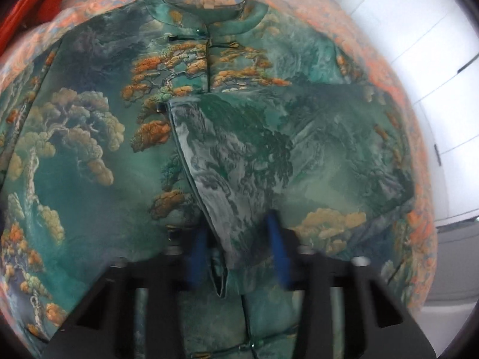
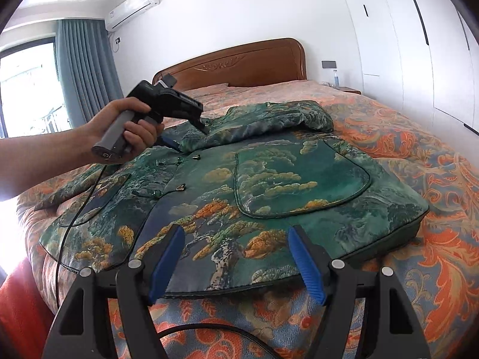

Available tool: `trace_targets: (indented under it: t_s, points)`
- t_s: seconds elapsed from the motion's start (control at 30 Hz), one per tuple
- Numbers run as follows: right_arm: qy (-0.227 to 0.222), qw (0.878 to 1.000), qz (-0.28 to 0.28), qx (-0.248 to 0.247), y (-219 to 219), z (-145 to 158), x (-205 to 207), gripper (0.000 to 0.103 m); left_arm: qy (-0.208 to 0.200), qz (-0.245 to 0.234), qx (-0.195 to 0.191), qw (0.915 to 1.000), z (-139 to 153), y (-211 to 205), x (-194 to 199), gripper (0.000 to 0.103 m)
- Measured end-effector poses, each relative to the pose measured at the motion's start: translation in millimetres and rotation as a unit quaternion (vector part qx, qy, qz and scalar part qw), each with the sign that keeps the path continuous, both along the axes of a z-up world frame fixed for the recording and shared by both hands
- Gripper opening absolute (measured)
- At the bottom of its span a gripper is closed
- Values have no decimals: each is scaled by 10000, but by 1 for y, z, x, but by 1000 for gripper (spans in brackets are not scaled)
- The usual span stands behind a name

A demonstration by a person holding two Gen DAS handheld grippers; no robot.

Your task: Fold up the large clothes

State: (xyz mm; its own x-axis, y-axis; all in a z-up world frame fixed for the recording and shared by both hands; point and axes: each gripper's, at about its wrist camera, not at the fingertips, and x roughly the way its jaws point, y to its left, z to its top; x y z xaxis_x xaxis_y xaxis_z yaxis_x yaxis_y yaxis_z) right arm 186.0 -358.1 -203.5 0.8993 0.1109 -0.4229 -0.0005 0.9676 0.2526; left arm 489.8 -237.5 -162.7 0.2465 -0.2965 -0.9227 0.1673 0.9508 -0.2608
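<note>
A large green jacket (image 2: 269,185) printed with pine trees and mountains lies spread on the bed. In the left wrist view the jacket (image 1: 89,149) fills the frame, collar at the top. One sleeve (image 1: 239,155) is folded across the chest, and its cuff end lies between the blue fingers of my left gripper (image 1: 236,254), which stand apart around it. In the right wrist view the left gripper (image 2: 191,137) sits at the folded sleeve (image 2: 260,119). My right gripper (image 2: 236,260) is open and empty above the jacket's hem.
The bed has an orange and blue floral cover (image 2: 434,209) and a wooden headboard (image 2: 233,65). White wardrobes (image 2: 419,45) stand to the right. A red cloth (image 1: 33,12) lies at the bed's edge. A black cable (image 2: 64,239) trails from the left gripper.
</note>
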Motion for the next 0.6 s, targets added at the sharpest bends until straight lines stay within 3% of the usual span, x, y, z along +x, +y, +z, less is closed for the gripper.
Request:
trace_targets:
  t_s: [0.07,0.2,0.27,0.37,0.47,0.6]
  points:
    - [-16,10000,-3,-39,1,0,1,74,-200,-60,101,9997,13,-6,6,13]
    - [-9,10000,50,-38,2,-2,3,74,-1180,-248,482,9915,62,-21,20,11]
    - [-16,10000,75,-30,2,-3,4,74,-1429,-270,632,9874,71,-26,29,12]
    - [-24,9999,103,-19,3,-3,6,74,-1446,-255,1043,9837,52,-33,44,14]
    - [23,9999,123,26,2,-5,10,74,-1160,-313,1579,9801,7,-38,53,21]
    - [68,9998,155,85,0,-7,11,74,-1413,-360,1697,9746,-7,-35,39,24]
